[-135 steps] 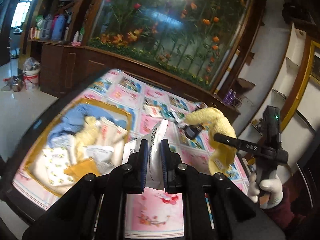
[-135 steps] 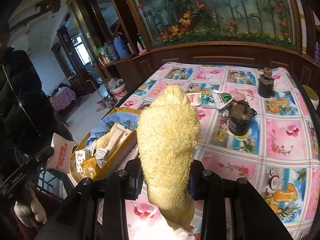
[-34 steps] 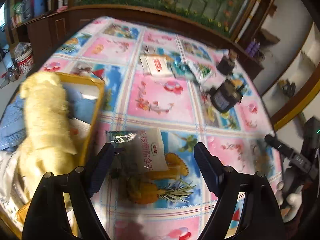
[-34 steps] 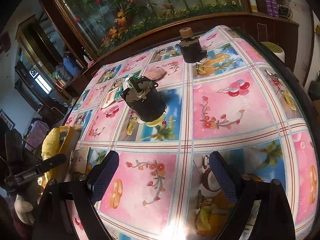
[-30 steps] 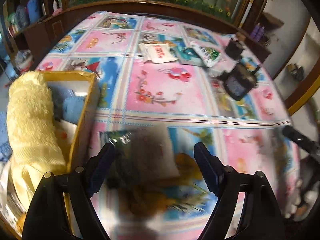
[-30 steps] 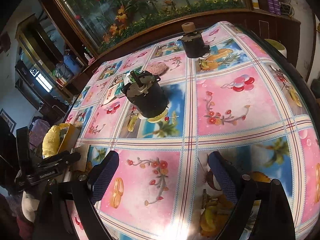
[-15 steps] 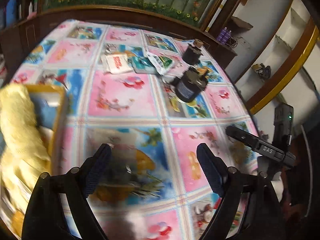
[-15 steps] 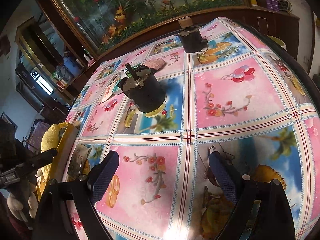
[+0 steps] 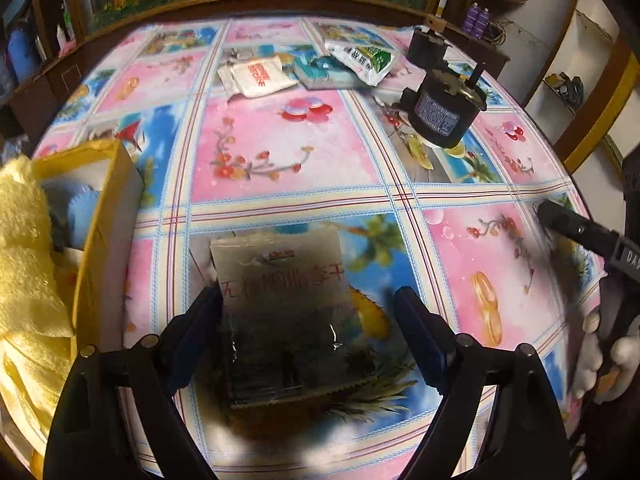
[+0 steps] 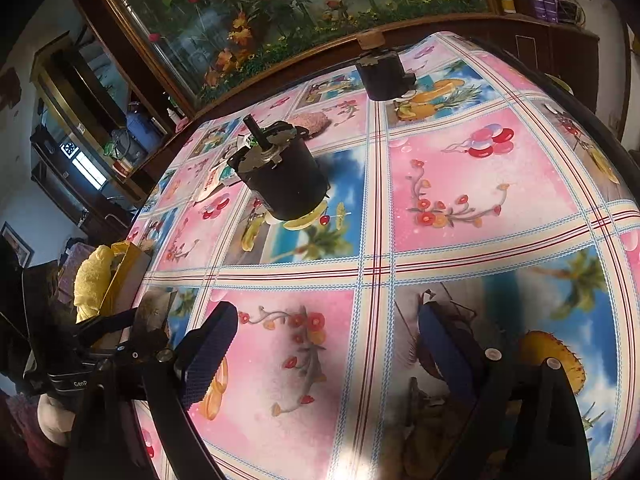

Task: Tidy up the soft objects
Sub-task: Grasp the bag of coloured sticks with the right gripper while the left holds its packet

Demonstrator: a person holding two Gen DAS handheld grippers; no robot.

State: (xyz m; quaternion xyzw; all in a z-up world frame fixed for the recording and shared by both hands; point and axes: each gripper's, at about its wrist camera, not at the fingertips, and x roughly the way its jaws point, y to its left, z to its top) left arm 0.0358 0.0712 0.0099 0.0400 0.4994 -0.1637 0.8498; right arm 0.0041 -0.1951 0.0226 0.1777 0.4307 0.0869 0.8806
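Left tongs (image 9: 308, 336) spread wide over a blurred packet (image 9: 280, 316).

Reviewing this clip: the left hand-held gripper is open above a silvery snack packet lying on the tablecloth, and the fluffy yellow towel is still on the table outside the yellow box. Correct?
Not quite. The fluffy yellow towel lies in the yellow box, as the left wrist view shows. The left hand-held gripper is indeed open above the silvery snack packet on the tablecloth.
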